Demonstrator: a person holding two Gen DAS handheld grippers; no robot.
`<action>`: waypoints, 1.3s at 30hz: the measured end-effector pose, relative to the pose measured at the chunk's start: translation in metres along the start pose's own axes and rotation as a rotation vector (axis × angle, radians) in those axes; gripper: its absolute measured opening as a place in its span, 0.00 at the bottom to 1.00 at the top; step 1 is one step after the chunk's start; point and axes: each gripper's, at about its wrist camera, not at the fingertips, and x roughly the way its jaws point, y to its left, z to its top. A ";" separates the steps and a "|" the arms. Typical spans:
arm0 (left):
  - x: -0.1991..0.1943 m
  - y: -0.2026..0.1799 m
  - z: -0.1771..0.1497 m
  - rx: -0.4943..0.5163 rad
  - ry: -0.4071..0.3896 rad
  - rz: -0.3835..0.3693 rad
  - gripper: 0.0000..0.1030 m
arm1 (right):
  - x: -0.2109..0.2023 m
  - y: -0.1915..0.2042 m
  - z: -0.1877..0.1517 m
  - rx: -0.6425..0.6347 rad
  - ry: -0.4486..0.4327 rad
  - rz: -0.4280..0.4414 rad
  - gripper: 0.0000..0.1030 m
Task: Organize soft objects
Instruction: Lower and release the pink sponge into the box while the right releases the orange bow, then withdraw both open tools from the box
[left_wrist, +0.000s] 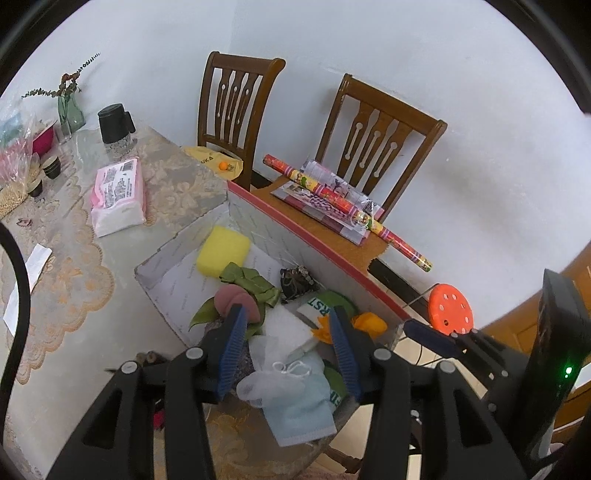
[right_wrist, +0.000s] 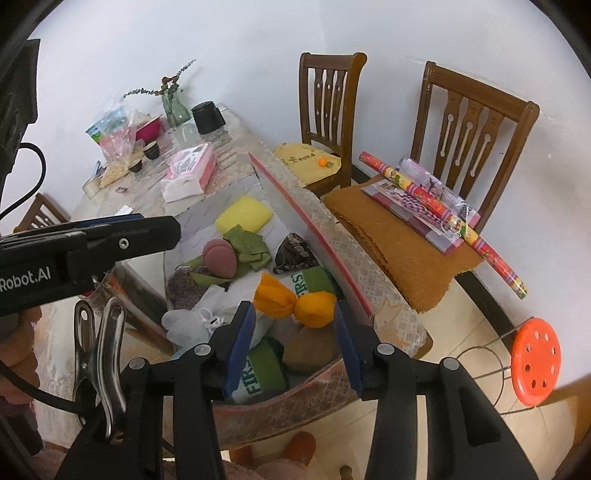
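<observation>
— Soft objects (right_wrist: 258, 280) lie heaped in the box (left_wrist: 166, 258) at the table's near right corner, directly ahead of both tools.

— Nearest?

— My right gripper (right_wrist: 295, 332): jaws wide, empty, orange bundle (right_wrist: 291, 301) lying crosswise just beyond them. My left gripper (left_wrist: 288, 343) is wide too.

Your soft objects sit inside an open cardboard box (left_wrist: 159, 264) with its lid standing upright along the far side. At the back you have a yellow sponge (left_wrist: 222, 249), lying flat. In front of it lies a folded green cloth (left_wrist: 251, 282), with a pink peach-shaped plush (right_wrist: 218, 258) beside it and a dark patterned pouch (left_wrist: 297, 282) near the lid. Closer to you, an orange cloth (right_wrist: 291, 299), knotted in the middle, rests on a green-and-white sock (right_wrist: 312, 282). A white mesh puff (left_wrist: 275, 373) lies on a light blue towel (left_wrist: 301, 413) at the near edge.
</observation>
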 end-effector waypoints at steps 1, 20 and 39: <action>-0.003 0.001 -0.002 0.004 -0.001 -0.003 0.48 | -0.002 0.002 -0.001 0.002 -0.001 -0.003 0.44; -0.057 0.035 -0.050 0.088 0.026 0.004 0.48 | -0.033 0.053 -0.032 0.100 0.034 -0.027 0.44; -0.060 0.073 -0.082 0.088 0.092 0.035 0.48 | -0.040 0.102 -0.053 0.159 0.077 -0.031 0.44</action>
